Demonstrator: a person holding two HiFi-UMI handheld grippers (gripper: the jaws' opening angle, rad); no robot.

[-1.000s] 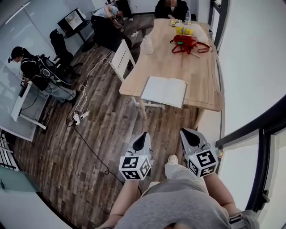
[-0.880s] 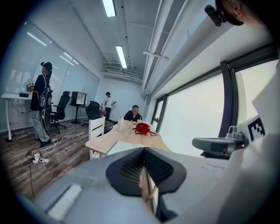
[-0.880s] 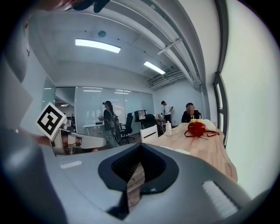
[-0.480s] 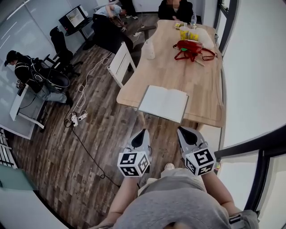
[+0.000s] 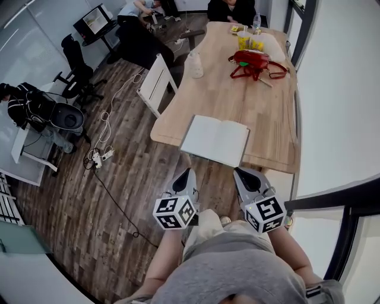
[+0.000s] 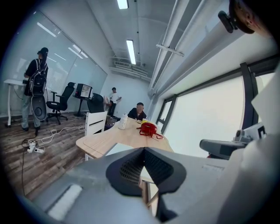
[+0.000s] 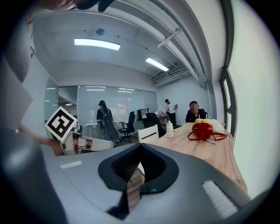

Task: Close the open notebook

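Observation:
The open notebook (image 5: 215,140) lies flat with its white pages up, at the near end of the long wooden table (image 5: 237,101). Both grippers hang in the air short of the table's near edge, above the wooden floor. My left gripper (image 5: 185,174) is shut with nothing in it and points toward the notebook's left half. My right gripper (image 5: 243,173) is also shut and empty, below the notebook's right half. In the left gripper view the shut gripper (image 6: 143,151) partly hides the notebook (image 6: 114,147). The right gripper view shows its jaws (image 7: 140,147) pressed together.
A red bag (image 5: 252,59), a white bottle (image 5: 194,64) and yellow items (image 5: 249,41) sit farther along the table. A person (image 5: 228,9) sits at its far end. A white chair (image 5: 155,83) stands at its left. Cables and a power strip (image 5: 101,155) lie on the floor.
Both grippers have moved forward toward the table, still shut. The notebook and the table's near edge now sit closer and lower in the head view.

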